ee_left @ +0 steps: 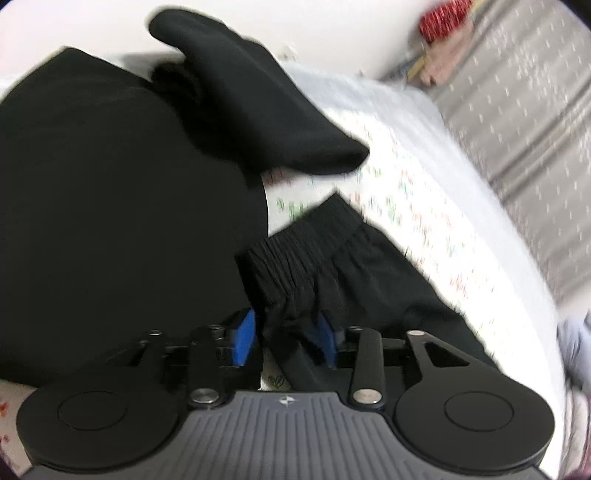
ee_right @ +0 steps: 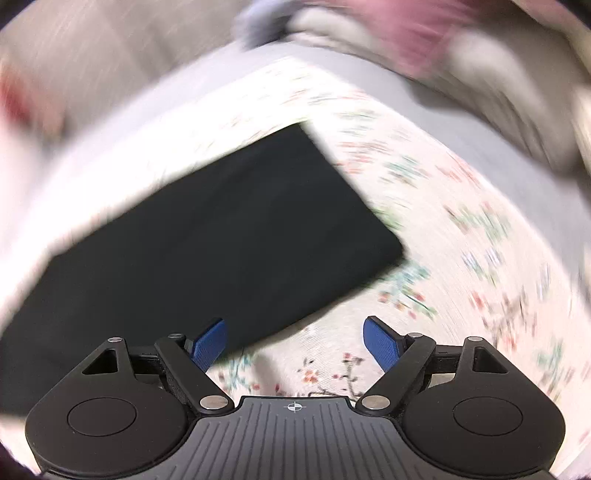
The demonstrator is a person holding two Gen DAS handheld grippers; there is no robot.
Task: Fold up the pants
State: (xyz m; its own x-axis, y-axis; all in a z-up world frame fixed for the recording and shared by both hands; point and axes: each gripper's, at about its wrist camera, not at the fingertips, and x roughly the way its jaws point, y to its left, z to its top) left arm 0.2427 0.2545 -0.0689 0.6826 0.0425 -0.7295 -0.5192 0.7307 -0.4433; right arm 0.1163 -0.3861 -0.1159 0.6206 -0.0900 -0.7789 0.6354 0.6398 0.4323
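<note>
Black pants waistband sits clamped in left hand-held gripper; right hand-held gripper gapes wide, empty.

Floral cloth, white with small red and green sprigs, covers the table, pale blue border along its edge. Grey speckled floor beyond. Red tinsel bundle by cardboard box. Pink and grey heap, blurred

Black pants lie on a white bedsheet printed with small red and green flowers. Both grippers are black with blue pads. Behind, grey fabric carries pale specks.
</note>
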